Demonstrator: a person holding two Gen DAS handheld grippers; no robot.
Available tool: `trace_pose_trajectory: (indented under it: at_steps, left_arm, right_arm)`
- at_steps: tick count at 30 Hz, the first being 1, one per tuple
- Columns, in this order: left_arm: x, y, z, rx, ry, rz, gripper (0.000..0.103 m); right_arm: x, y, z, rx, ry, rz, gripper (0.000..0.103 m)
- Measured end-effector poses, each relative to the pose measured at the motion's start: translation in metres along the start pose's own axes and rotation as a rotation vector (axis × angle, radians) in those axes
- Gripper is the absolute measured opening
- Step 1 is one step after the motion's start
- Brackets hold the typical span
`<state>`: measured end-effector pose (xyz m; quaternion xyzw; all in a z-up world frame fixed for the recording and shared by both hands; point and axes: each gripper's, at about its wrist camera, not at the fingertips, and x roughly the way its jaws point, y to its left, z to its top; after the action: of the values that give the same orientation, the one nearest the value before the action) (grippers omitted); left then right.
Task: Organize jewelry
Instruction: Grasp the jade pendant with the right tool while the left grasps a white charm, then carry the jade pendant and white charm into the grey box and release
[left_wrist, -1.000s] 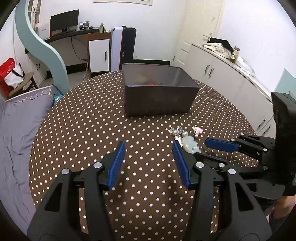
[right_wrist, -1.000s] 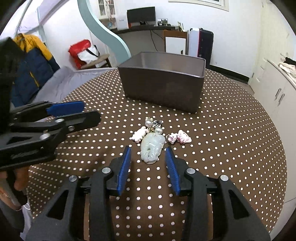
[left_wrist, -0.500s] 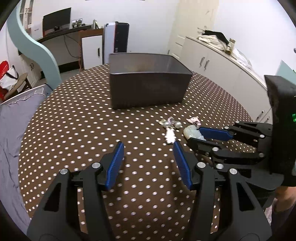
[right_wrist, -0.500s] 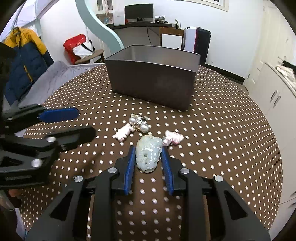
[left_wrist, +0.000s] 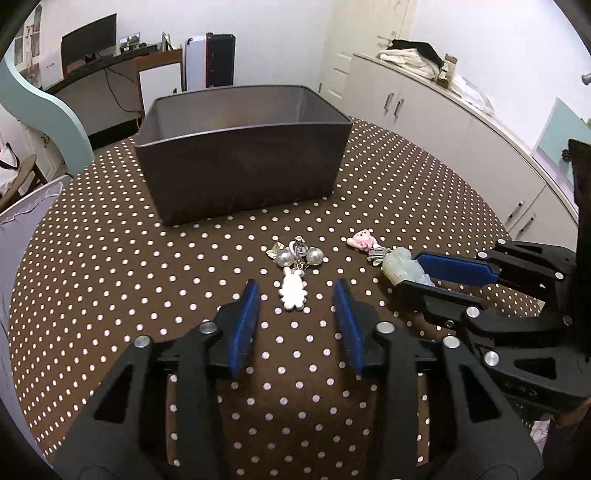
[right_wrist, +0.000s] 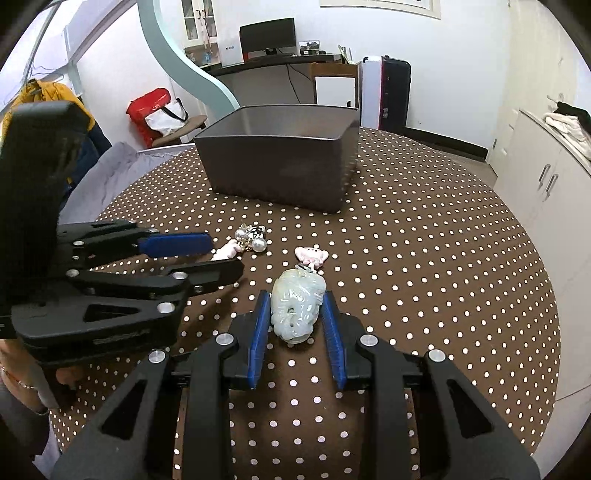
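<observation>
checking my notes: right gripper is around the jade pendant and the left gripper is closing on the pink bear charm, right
Not quite. The right gripper does bracket the jade pendant, but the left gripper is open around the white bunny charm, not the pink bear charm; the left wrist view shows it.

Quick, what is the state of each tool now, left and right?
Left tool: open, holding nothing, white charm between its fingers.
Right tool: around the jade pendant; whether it grips cannot be told.

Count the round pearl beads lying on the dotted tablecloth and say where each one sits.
2. The left pearl and the right pearl lie side by side in the small charm cluster, just beyond the white bunny charm, in front of the bin. Smaller beads may be hidden.
</observation>
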<state>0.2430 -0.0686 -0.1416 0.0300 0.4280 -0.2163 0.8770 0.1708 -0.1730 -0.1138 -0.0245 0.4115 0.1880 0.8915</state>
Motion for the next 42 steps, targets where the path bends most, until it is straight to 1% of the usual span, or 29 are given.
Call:
trace_pose_trajectory:
  at_steps: [2, 3, 4, 5, 8, 10, 14, 20, 22, 27, 30, 34, 37, 42]
  left_arm:
    - [0.003, -0.002, 0.001, 0.014, 0.006, 0.008, 0.034]
    - [0.004, -0.002, 0.003, 0.019, 0.008, 0.014, 0.026]
    - [0.005, -0.002, 0.004, 0.024, 0.009, 0.031, 0.020]
    - [0.005, -0.003, 0.004, 0.027, 0.010, 0.032, 0.016]
    - [0.001, -0.002, 0.004, 0.017, -0.006, 0.006, 0.016]
    - [-0.007, 0.000, 0.004, 0.008, -0.032, -0.006, 0.016]
    - [-0.024, 0.005, 0.008, -0.011, -0.069, -0.059, 0.016]
    - [-0.056, 0.016, 0.026, -0.036, -0.139, -0.135, 0.016]
    - [-0.063, 0.018, 0.034, -0.036, -0.158, -0.147, 0.016]
    - [-0.075, 0.029, 0.060, -0.037, -0.194, -0.144, 0.016]
    - [-0.072, 0.039, 0.077, -0.046, -0.196, -0.108, 0.016]
    - [-0.061, 0.052, 0.095, -0.059, -0.188, -0.079, 0.016]
    - [-0.046, 0.059, 0.106, -0.063, -0.170, -0.053, 0.016]
    - [-0.026, 0.069, 0.109, -0.064, -0.142, -0.029, 0.016]
  right_arm:
    - [-0.001, 0.001, 0.001, 0.000, -0.004, 0.005, 0.026]
    - [-0.001, 0.000, 0.002, 0.000, -0.006, 0.008, 0.026]
    - [-0.002, -0.002, 0.002, 0.000, -0.008, 0.009, 0.026]
    - [-0.003, -0.002, 0.003, 0.000, -0.011, 0.009, 0.026]
    - [-0.006, -0.003, 0.005, 0.003, -0.020, 0.017, 0.026]
    - [-0.009, -0.003, 0.007, 0.004, -0.027, 0.022, 0.026]
    - [-0.016, 0.000, 0.014, 0.001, -0.046, 0.031, 0.026]
    - [-0.026, 0.002, 0.031, -0.001, -0.085, 0.046, 0.026]
    - [-0.030, 0.003, 0.040, -0.004, -0.100, 0.048, 0.026]
    - [-0.032, 0.000, 0.073, -0.007, -0.138, 0.064, 0.026]
    - [-0.027, -0.001, 0.092, -0.006, -0.148, 0.067, 0.026]
    - [-0.014, -0.002, 0.113, -0.007, -0.147, 0.063, 0.026]
    - [-0.001, -0.003, 0.121, -0.006, -0.134, 0.057, 0.026]
    - [0.020, -0.005, 0.127, -0.005, -0.104, 0.051, 0.026]
